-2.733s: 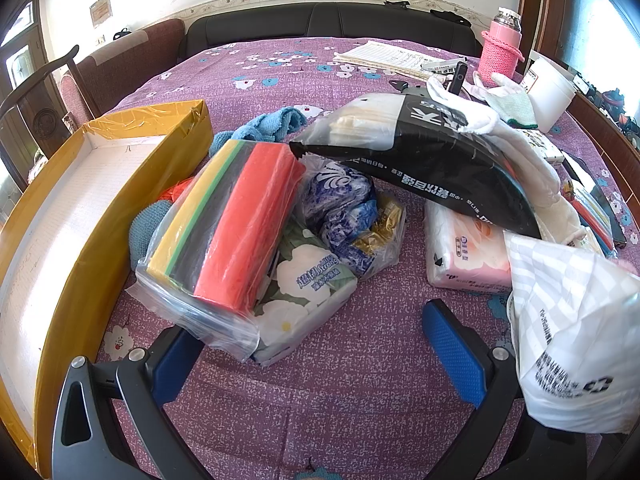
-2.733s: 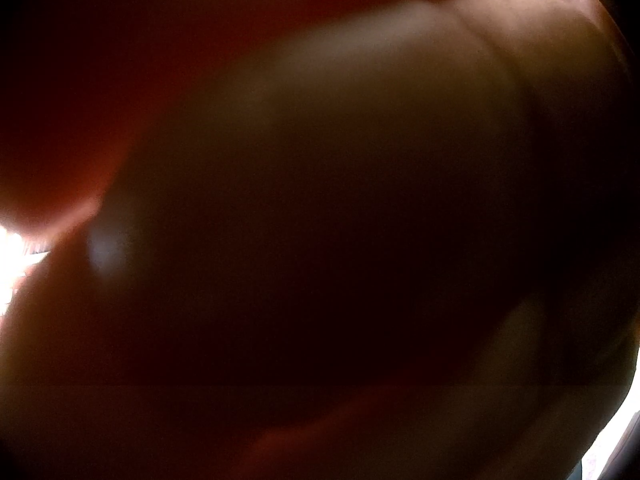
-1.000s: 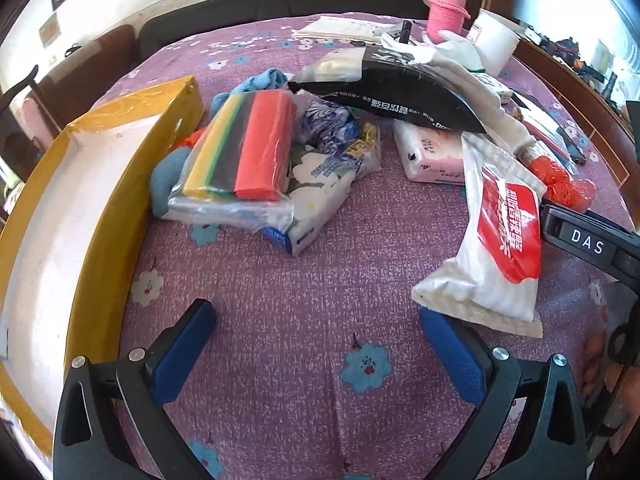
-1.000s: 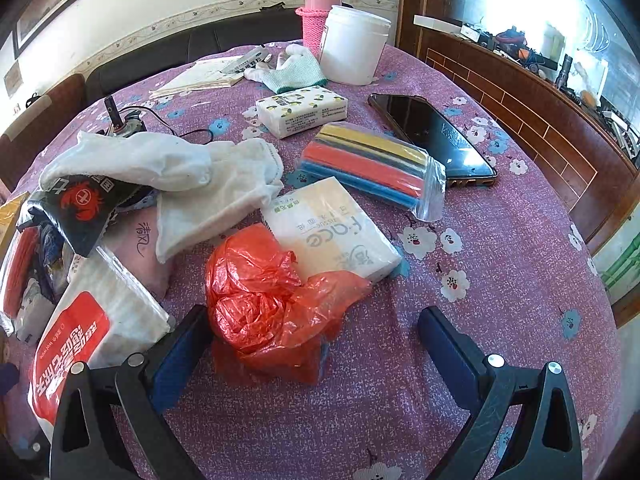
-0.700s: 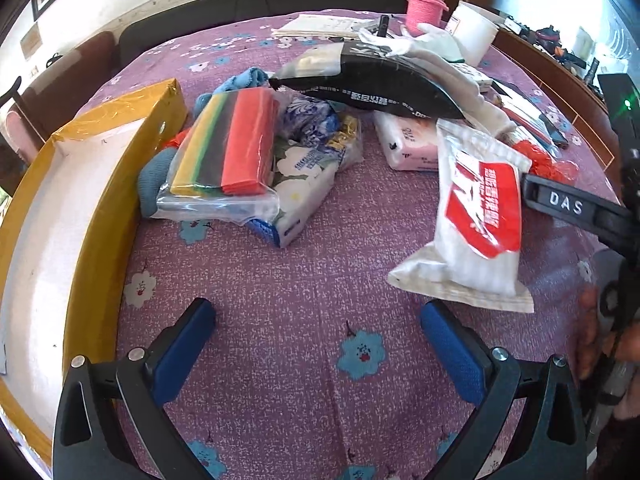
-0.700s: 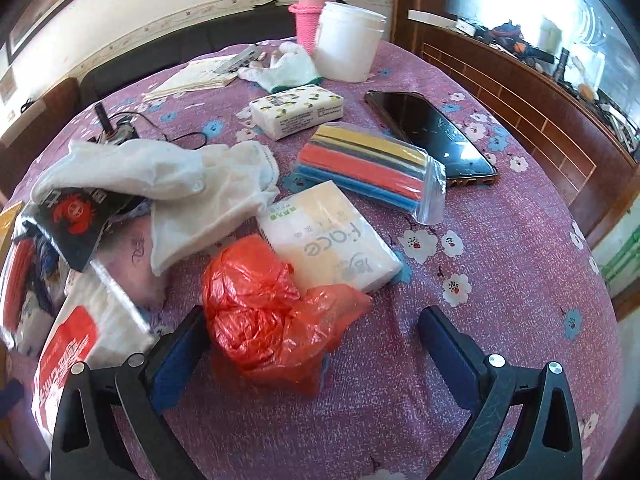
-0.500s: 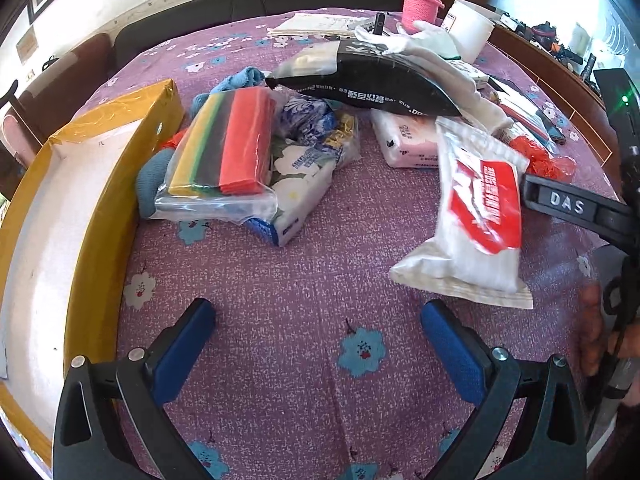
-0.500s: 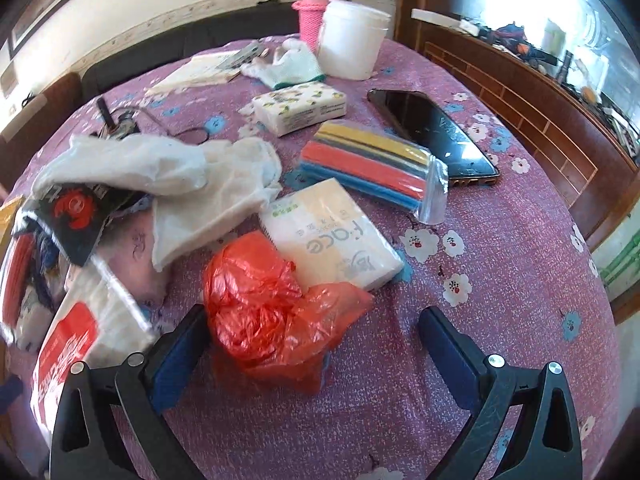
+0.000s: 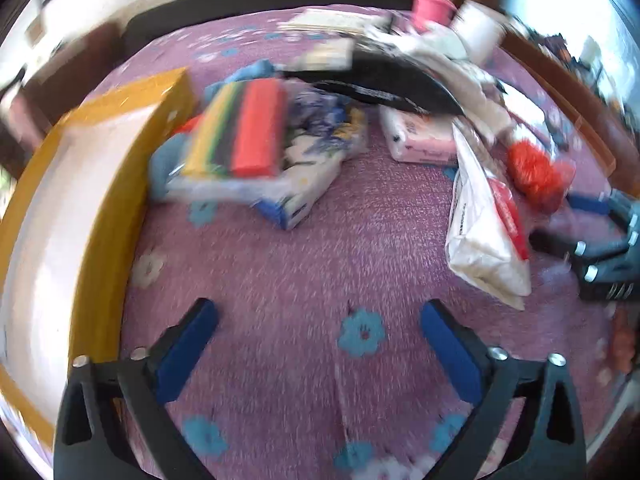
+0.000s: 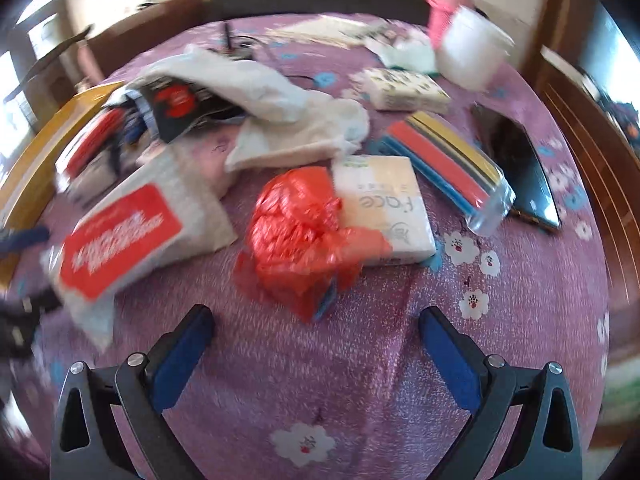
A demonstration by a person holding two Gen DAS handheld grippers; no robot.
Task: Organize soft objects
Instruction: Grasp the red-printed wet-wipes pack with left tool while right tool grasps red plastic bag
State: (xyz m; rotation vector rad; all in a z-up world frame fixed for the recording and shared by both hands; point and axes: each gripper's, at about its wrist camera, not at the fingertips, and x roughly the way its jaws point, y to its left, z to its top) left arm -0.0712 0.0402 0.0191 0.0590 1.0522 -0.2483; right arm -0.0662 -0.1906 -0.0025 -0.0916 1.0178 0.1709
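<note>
Purple flowered cloth covers the counter. Left gripper jaws are closing on nothing; right gripper jaws gape empty just short of the red plastic bag, mid-counter beside the white-and-red packet.

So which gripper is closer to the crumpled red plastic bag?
Right. The right gripper sits just in front of the red bag. The left gripper is farther off, with the white-and-red packet between it and the bag.
</note>
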